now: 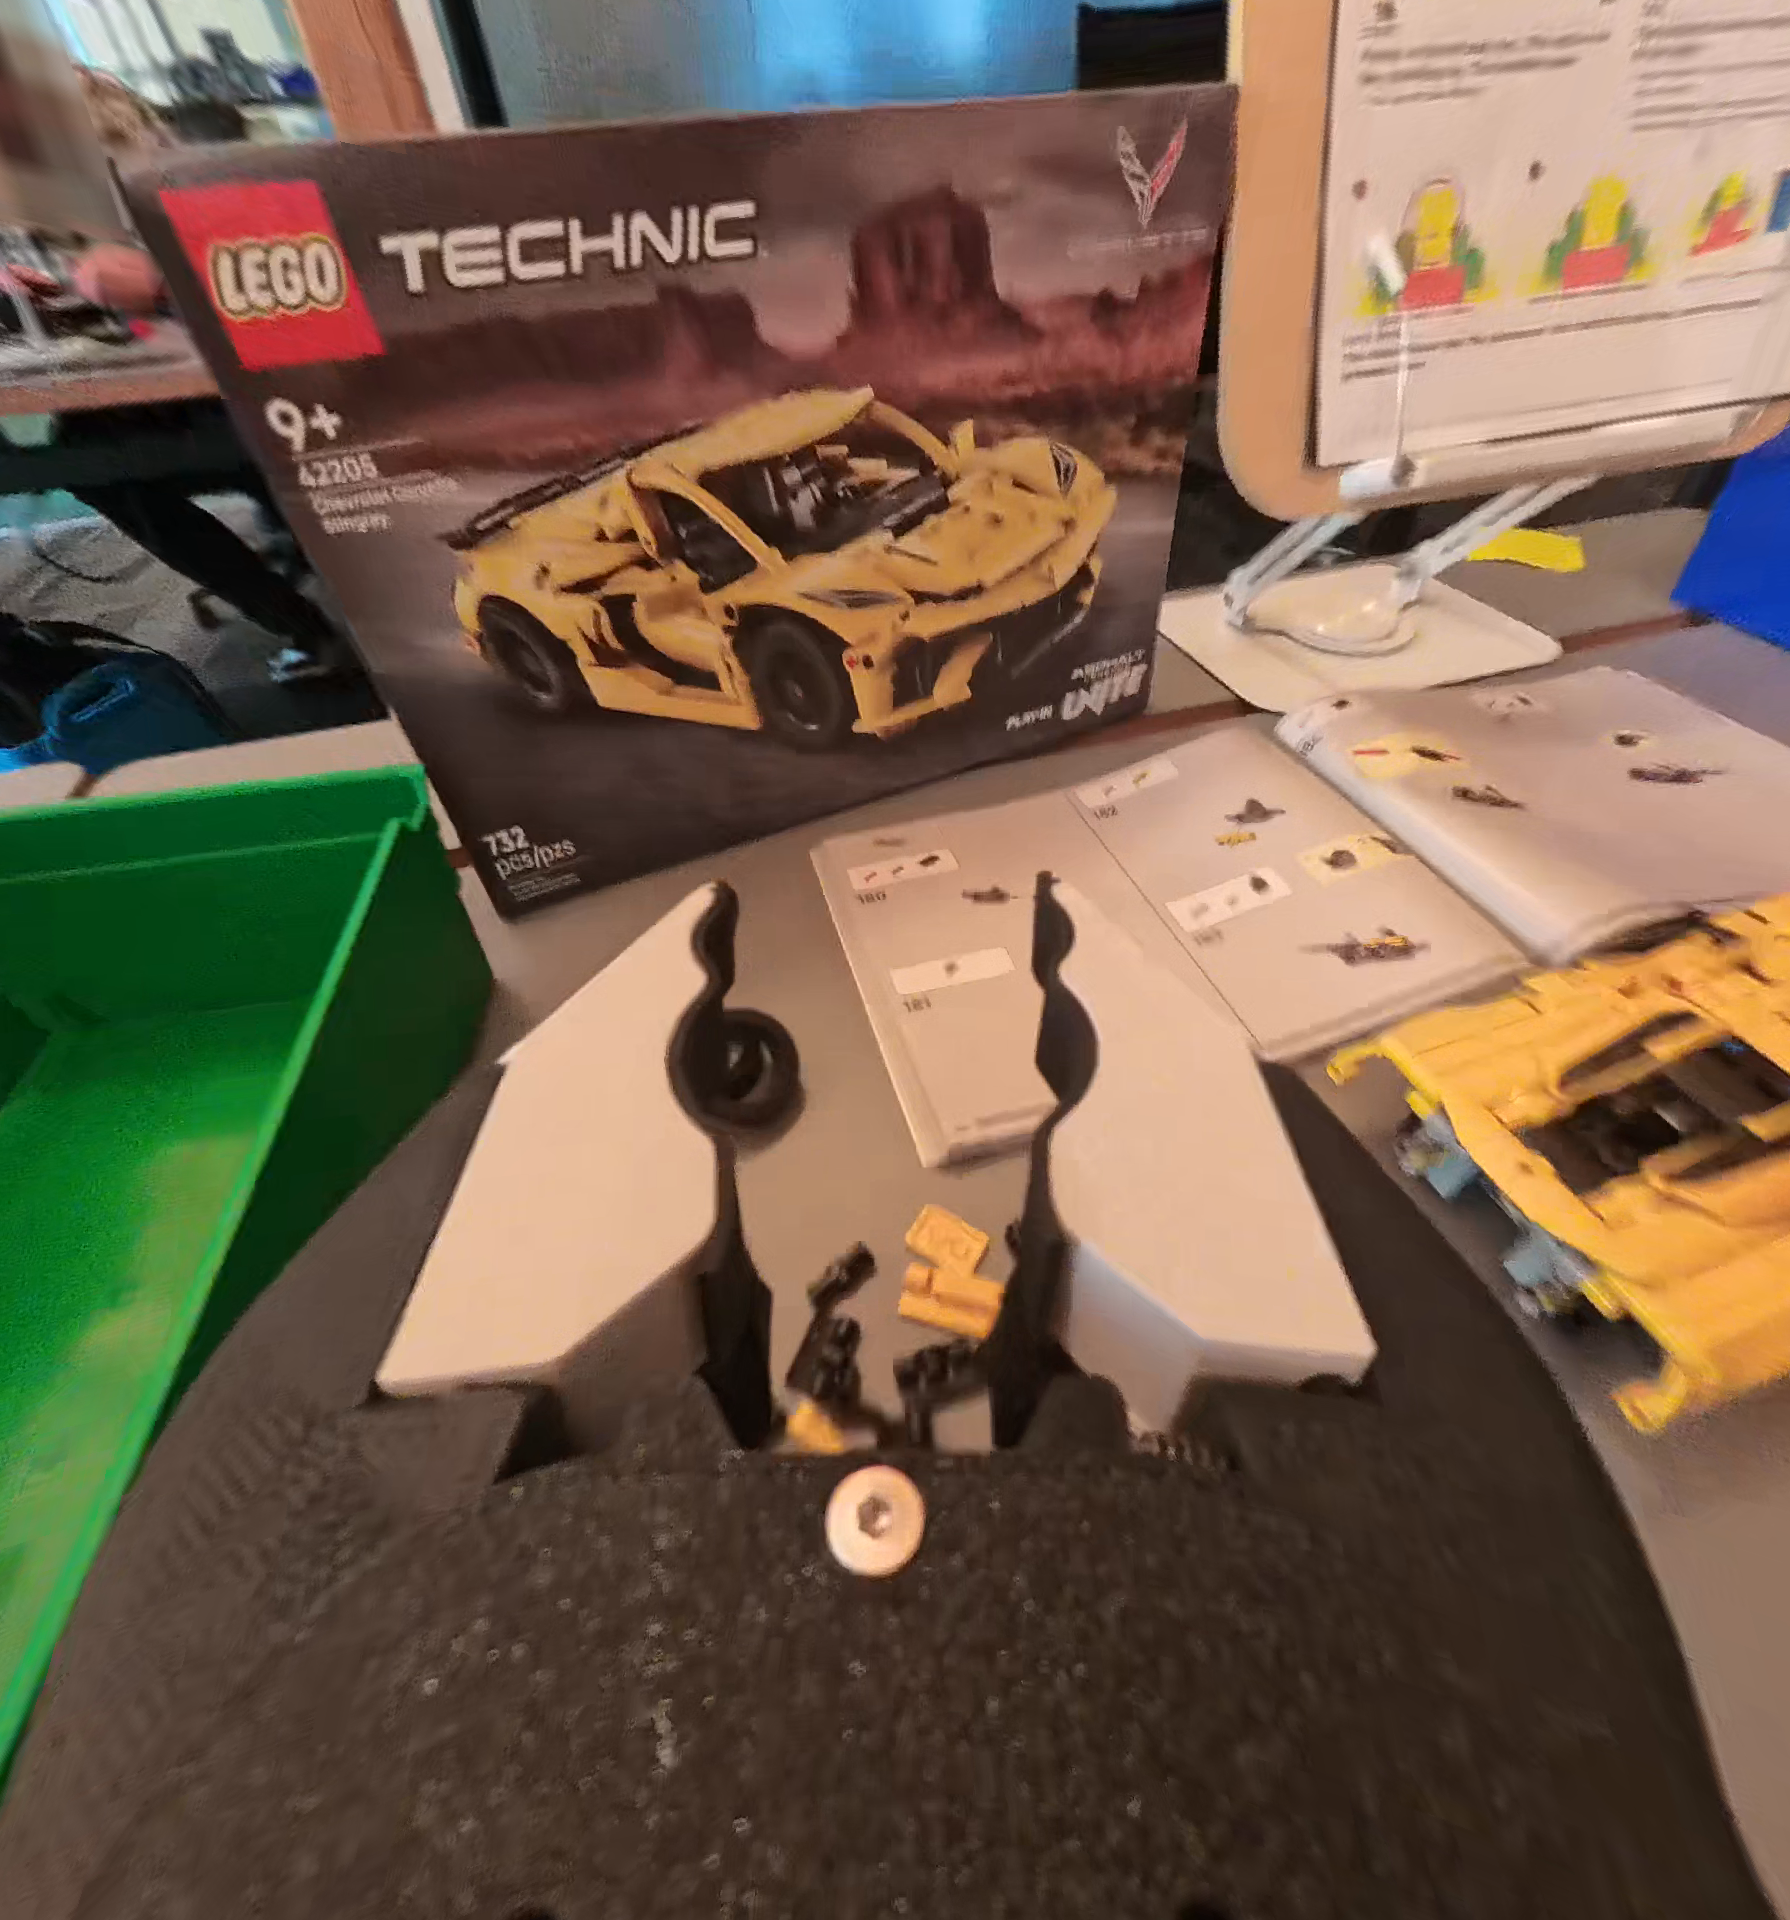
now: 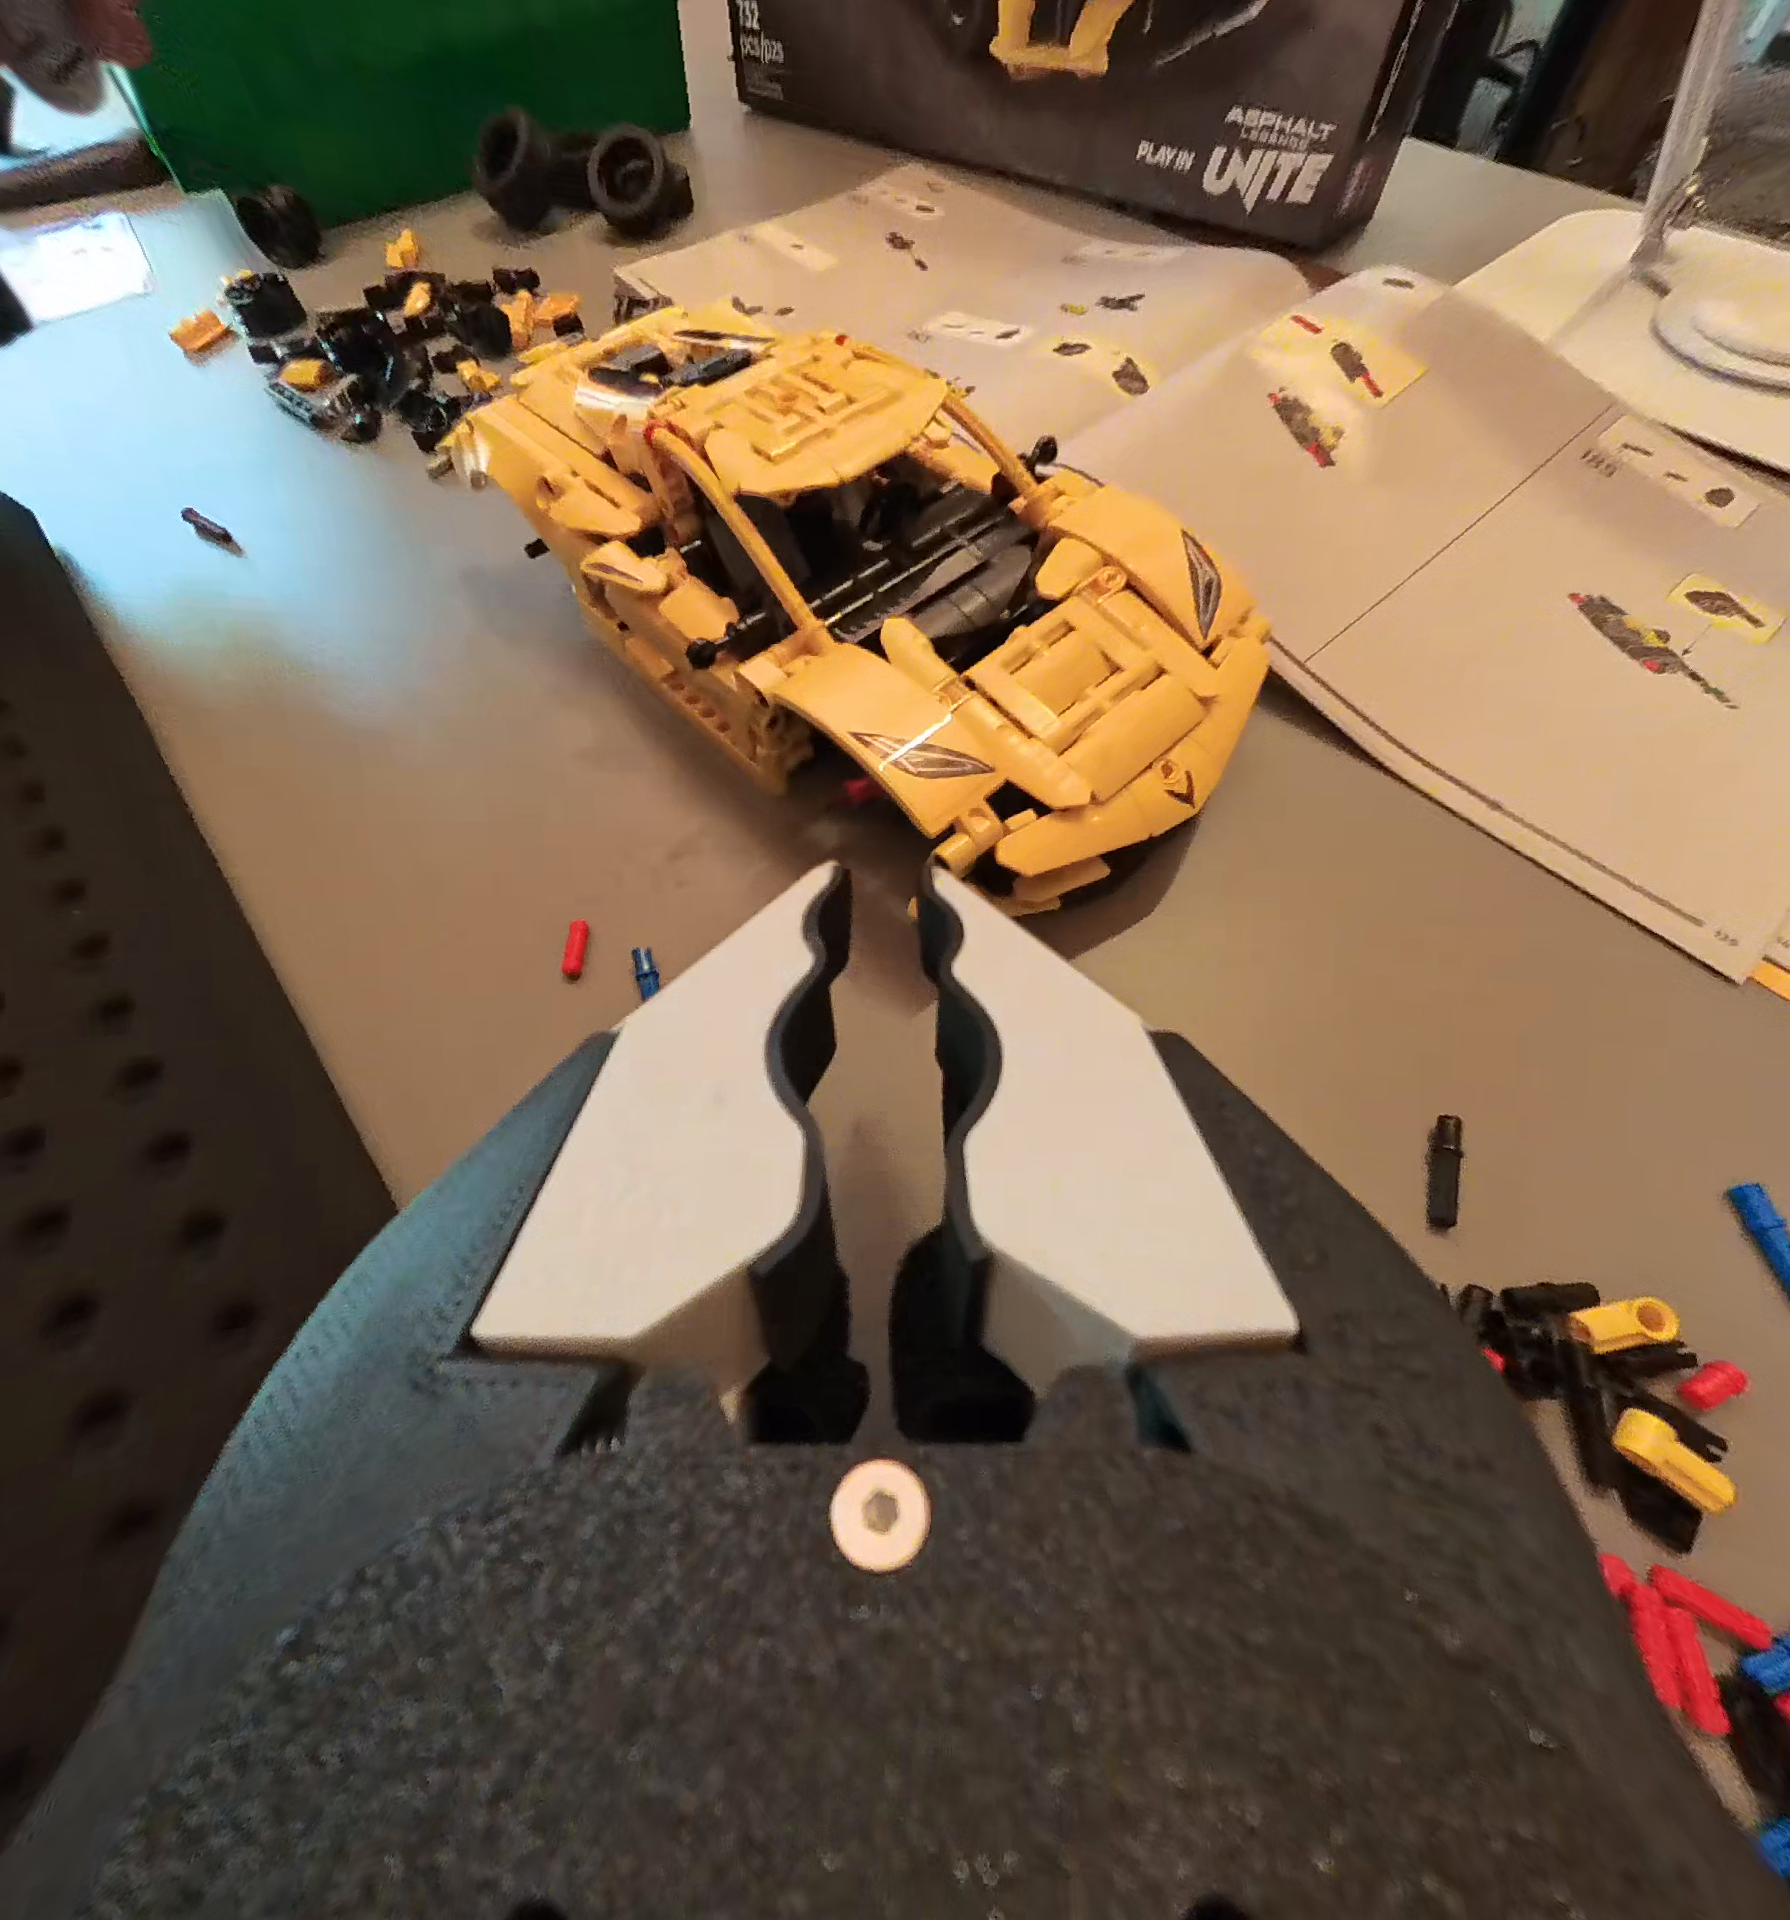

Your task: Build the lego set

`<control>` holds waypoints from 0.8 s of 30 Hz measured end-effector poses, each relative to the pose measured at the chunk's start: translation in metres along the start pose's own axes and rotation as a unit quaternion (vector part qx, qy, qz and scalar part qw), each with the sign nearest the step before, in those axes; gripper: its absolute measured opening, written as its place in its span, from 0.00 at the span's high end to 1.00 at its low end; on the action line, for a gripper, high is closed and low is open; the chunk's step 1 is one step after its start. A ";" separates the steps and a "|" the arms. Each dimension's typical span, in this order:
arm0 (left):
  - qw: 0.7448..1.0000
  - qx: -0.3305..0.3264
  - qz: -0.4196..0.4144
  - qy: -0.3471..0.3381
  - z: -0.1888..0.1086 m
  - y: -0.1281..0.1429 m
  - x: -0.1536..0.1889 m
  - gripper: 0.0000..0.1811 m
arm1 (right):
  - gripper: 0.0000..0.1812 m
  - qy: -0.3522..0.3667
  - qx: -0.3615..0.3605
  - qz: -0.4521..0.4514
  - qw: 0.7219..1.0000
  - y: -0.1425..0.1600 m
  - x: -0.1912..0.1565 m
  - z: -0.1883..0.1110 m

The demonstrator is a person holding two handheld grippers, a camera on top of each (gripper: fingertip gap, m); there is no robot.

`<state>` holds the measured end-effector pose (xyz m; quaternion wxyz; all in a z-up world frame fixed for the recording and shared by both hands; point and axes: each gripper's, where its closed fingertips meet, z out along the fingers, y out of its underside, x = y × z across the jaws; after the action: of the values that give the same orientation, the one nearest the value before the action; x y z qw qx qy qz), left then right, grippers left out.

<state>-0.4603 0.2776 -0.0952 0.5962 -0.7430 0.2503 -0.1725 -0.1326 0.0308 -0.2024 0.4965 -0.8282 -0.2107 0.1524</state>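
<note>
Grey table [image 2: 371, 727], yellow car [image 2: 870, 623] just beyond right claw [image 2: 886, 894]

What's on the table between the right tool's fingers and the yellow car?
Almost nothing: the right wrist view shows a short bare stretch of grey table between the right gripper and the car's nose.

The yellow car model [image 1: 1639, 1143] was blurred and cut off by the left wrist view's right edge. The set box [image 2: 1078, 94] lost its top to the right wrist view's upper edge, and the green bin [image 2: 403, 94] likewise.
</note>
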 end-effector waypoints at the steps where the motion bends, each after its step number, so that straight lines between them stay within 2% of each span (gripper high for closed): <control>1: 1.000 -0.015 -0.007 0.023 -0.011 0.004 0.001 0.75 | 0.94 0.002 0.003 0.000 1.000 -0.001 0.001 0.000; 2: 0.998 -0.041 -0.008 0.052 -0.019 0.013 0.005 0.79 | 0.95 0.005 0.004 -0.001 1.000 -0.001 0.002 -0.001; 4: 0.992 -0.099 0.006 0.076 -0.032 0.038 0.010 0.79 | 0.95 0.011 0.005 -0.007 1.000 -0.001 0.003 -0.001; 7: 0.987 -0.140 0.020 0.071 -0.049 0.069 0.010 0.79 | 0.96 0.012 0.002 -0.013 1.000 0.000 0.003 0.001; 11: 0.975 -0.207 -0.020 0.077 -0.069 0.105 0.008 0.79 | 0.98 0.016 0.004 -0.022 1.000 -0.001 0.003 0.001; 15: 0.961 -0.263 0.039 0.069 -0.079 0.126 0.008 0.79 | 0.98 0.016 -0.002 -0.020 1.000 0.001 0.005 0.003; 20: 0.951 -0.271 0.013 0.148 -0.064 0.128 0.040 0.82 | 0.99 0.016 0.002 -0.023 1.000 0.000 0.004 0.002; 24: 0.941 -0.286 0.057 0.171 -0.033 0.132 0.060 0.87 | 0.99 0.018 0.005 -0.028 0.999 -0.001 0.004 0.001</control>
<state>-0.4515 0.1944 -0.2185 0.3160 -0.8261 0.4291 -0.1835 -0.1303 0.0339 -0.2023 0.5085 -0.8219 -0.2244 0.1246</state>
